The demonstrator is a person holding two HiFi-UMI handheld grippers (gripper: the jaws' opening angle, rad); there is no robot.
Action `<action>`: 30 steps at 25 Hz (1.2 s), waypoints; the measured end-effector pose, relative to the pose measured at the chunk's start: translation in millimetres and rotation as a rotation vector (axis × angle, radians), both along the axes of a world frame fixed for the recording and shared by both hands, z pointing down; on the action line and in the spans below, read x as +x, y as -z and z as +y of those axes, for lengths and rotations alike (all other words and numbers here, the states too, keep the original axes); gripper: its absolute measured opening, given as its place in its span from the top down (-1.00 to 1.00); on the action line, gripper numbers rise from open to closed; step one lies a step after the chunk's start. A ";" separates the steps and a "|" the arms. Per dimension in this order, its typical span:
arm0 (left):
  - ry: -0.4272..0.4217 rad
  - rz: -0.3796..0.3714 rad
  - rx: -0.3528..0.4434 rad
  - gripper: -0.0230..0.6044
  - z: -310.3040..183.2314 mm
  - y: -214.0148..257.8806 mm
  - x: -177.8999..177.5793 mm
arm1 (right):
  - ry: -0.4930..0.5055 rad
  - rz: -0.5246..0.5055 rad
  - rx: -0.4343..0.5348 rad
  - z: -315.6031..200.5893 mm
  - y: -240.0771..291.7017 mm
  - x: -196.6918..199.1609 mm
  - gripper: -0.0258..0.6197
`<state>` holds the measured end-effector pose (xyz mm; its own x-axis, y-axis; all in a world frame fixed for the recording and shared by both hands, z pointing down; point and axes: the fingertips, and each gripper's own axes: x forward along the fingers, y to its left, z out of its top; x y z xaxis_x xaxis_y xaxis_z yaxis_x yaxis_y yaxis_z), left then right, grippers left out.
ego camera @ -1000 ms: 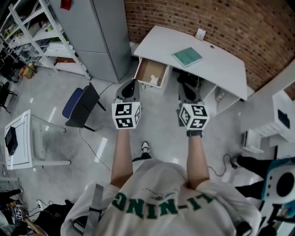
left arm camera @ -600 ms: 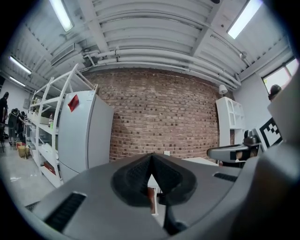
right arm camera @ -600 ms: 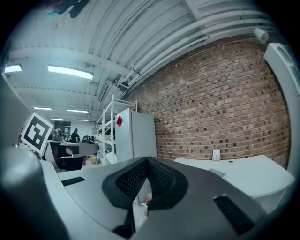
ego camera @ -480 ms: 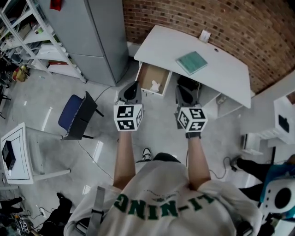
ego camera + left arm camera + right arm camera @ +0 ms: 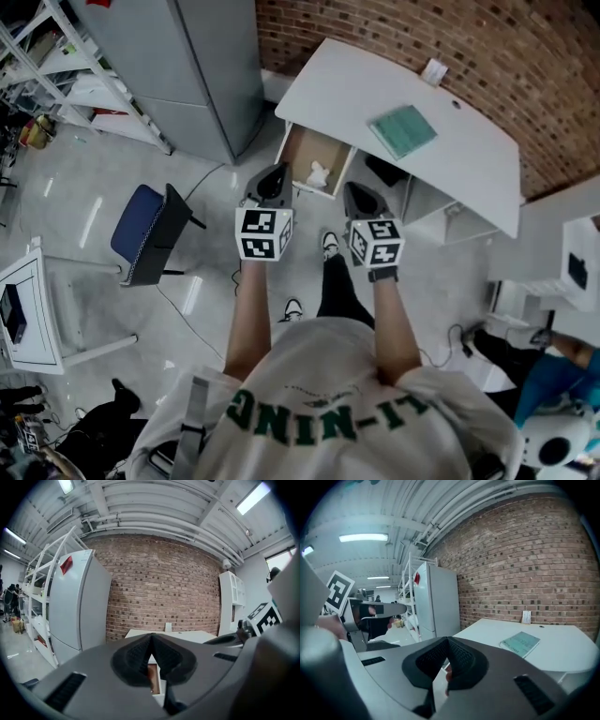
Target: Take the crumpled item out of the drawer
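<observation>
Brick wall (image 5: 422, 37) backs a white surface (image 5: 337, 84) that carries a teal book (image 5: 403, 130). Its drawer (image 5: 302, 148) stands pulled open under the near edge, and the crumpled item (image 5: 318, 174), white, lies inside close to the front panel. Just short of the drawer hang the left gripper (image 5: 274, 176) and the right gripper (image 5: 356, 192), each with fingers clenched together on nothing. A grey cabinet (image 5: 202, 75) stands to the left

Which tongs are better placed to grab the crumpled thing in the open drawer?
Probably left: left tongs line up with the drawer and crumpled item; right tongs sit off its corner.
</observation>
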<state>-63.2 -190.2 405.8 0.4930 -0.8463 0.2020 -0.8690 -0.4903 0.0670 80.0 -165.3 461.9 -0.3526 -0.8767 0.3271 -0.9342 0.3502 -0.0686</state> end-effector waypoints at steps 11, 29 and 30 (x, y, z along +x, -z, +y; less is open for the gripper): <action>-0.016 0.027 -0.180 0.95 -96.3 -86.6 38.4 | 0.054 -0.043 -0.207 -104.4 -98.7 19.6 0.93; 0.051 -0.025 -0.368 0.95 -210.7 -224.2 49.7 | 0.216 0.129 -0.487 -233.1 -277.9 20.4 0.71; 0.046 -0.026 -0.374 0.95 -213.6 -231.5 50.7 | 0.222 0.137 -0.499 -236.6 -287.4 17.6 0.67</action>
<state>-12.5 -403.8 637.3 0.4468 -0.7328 0.5132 -0.8934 -0.3962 0.2120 97.6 -401.8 749.3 -0.4359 -0.5137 0.7390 -0.8538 0.4957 -0.1591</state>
